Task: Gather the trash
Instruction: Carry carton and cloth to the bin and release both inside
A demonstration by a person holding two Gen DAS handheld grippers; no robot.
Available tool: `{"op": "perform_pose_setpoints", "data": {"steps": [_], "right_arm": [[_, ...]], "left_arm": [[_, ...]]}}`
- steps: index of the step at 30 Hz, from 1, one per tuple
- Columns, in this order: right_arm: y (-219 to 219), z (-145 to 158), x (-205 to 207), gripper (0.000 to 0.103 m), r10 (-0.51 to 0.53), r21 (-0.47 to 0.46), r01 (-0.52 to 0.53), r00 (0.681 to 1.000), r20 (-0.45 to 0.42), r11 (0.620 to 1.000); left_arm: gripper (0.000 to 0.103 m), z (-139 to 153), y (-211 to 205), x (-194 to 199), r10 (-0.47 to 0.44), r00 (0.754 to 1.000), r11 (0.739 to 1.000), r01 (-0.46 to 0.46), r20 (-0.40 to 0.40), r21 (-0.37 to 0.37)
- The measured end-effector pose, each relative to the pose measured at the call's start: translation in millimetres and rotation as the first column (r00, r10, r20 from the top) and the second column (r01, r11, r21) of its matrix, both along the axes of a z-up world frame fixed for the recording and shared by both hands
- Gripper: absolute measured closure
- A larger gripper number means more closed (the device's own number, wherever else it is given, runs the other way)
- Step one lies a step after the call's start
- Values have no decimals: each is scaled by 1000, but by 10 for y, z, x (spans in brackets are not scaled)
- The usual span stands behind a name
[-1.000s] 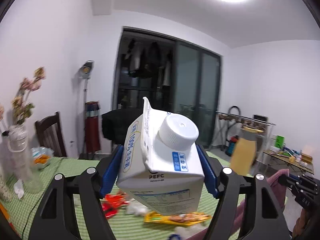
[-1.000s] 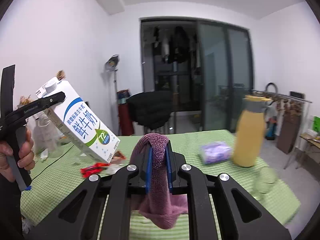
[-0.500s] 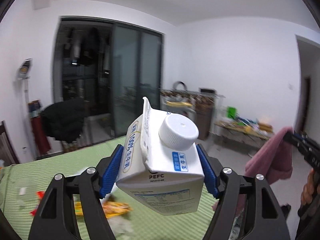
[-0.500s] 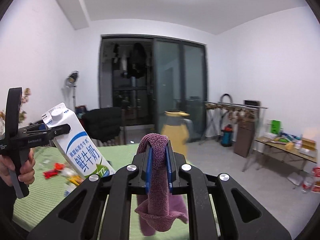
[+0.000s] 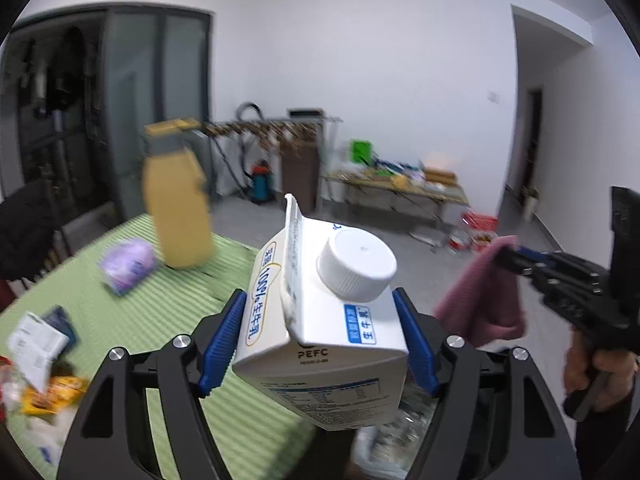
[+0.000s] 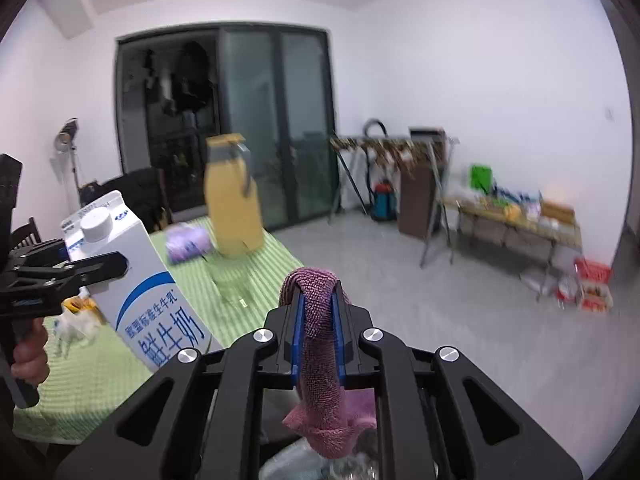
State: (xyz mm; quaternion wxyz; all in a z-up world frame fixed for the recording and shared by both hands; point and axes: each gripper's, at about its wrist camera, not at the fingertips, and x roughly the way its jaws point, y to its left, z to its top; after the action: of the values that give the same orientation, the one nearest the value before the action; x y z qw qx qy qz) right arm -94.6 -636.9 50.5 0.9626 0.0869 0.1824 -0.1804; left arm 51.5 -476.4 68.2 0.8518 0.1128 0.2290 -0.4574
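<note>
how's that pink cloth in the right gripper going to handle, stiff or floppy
Likely floppy: the pink cloth folds over the right gripper and hangs limp below it. Probably light, since a narrow pinch carries it. Its looped, towel-like surface suggests it will not slip easily, though the loose end could snag or drag.

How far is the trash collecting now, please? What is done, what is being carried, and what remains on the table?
Done: nothing visibly binned yet. In hand: the left gripper clamps the milk carton; the right gripper pinches the pink cloth. Left: wrappers and a purple packet lie on the green table.
</note>
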Motion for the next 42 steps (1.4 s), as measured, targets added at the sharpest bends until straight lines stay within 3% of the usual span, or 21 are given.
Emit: {"op": "perform_pose_setpoints", "data": {"steps": [5, 14, 19, 25, 30, 34, 38, 42], "right_arm": [[-372, -627, -35, 90, -67, 105, 78, 993, -101, 991], [-514, -1486, 10, 90, -143, 179, 194, 954, -262, 965], [-308, -1503, -216, 90, -121, 171, 170, 957, -263, 971], [-83, -1447, -438, 89, -80, 190, 131, 963, -258, 973], [18, -1745, -418, 89, -44, 252, 126, 951, -306, 959], [-44, -2221, -268, 80, -37, 336, 180, 920, -391, 924], [-74, -2610, -229, 48, -37, 403, 244, 889, -457, 882], [-176, -2641, -314, 48, -90, 422, 305, 885, -457, 854]], "left_arm": [[33, -456, -400, -187, -78, 994, 994, 83, -74, 71], [33, -1441, -893, -421, -134, 984, 958, 160, -121, 239], [33, -1738, -957, -406, -117, 983, 945, 153, -138, 289], [33, -1858, -1044, -438, -132, 983, 931, 167, -127, 323], [32, -2085, -1106, -515, -147, 982, 909, 181, -117, 376], [32, -2306, -1119, -554, -140, 982, 888, 180, -123, 424], [31, -2506, -1104, -549, -133, 975, 871, 201, -180, 449], [31, -2475, -1082, -490, -118, 975, 880, 190, -188, 436]]}}
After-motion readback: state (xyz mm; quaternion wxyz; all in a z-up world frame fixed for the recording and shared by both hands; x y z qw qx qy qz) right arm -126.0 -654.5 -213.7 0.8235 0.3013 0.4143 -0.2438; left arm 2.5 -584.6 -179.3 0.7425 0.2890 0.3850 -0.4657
